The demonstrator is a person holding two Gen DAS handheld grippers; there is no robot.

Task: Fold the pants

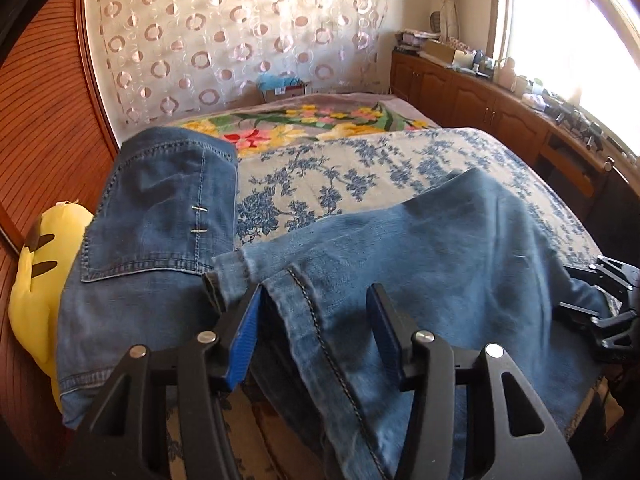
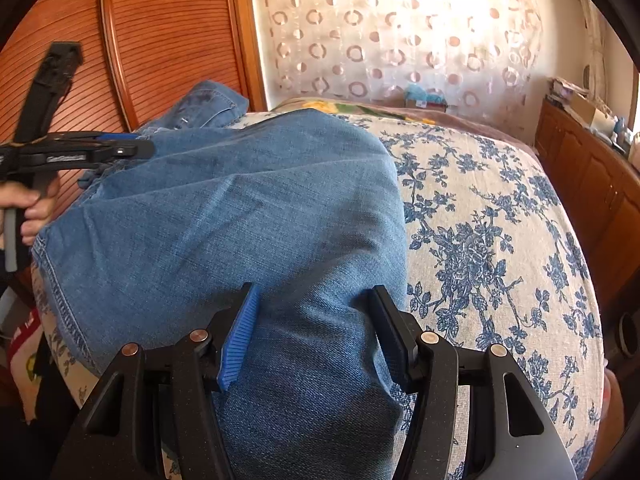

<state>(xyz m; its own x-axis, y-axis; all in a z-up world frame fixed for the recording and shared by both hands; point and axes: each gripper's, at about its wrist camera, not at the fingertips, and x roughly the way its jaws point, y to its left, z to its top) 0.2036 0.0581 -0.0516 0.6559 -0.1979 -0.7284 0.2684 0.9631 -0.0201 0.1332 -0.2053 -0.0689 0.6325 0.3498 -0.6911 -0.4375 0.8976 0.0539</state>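
Note:
Blue denim pants (image 1: 400, 248) lie across the near edge of the bed, with the back pocket (image 1: 160, 208) at the left. My left gripper (image 1: 316, 312) is open, its blue-padded fingers either side of a leg hem and seam. My right gripper (image 2: 316, 312) is open too, its fingers straddling a fold of the pants (image 2: 240, 216) near the bed's edge. The right gripper also shows at the right edge of the left wrist view (image 1: 604, 308). The left gripper shows at the left of the right wrist view (image 2: 120, 148), held in a hand, resting at the denim.
The bed carries a blue-flowered cover (image 2: 480, 240) and a bright floral blanket (image 1: 304, 124) farther back. A yellow plush toy (image 1: 36, 280) sits left of the pants. A wooden louvred panel (image 2: 168, 32) stands at the left; wooden cabinets (image 1: 480, 108) with clutter line the right wall.

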